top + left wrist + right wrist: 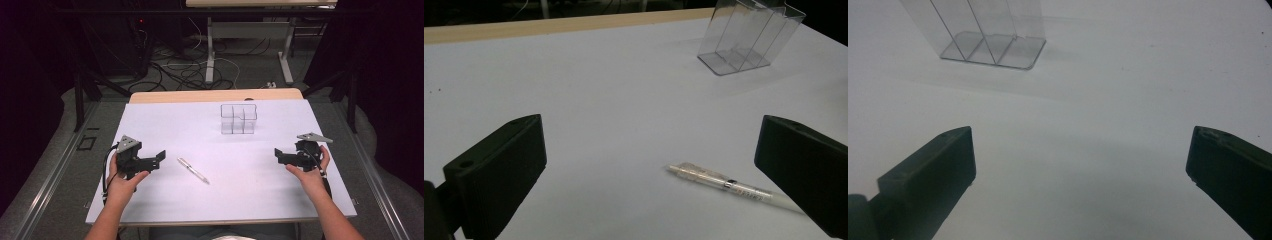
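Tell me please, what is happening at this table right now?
A person sits at a white table with a gripper in each hand. The left gripper and the right gripper are both open and hold nothing. A pen lies flat on the table, just in front of the left gripper. A clear plastic organizer with compartments stands upright farther back, and looks empty. Nothing is picked up yet.

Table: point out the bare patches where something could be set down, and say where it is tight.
Most of the white table is bare. Free patches: the far left, between the wooden back edge and the left claw; the middle, between the pen and the right claw; the near edge between the forearms. Tight only beside the clear divided holder and the pen.
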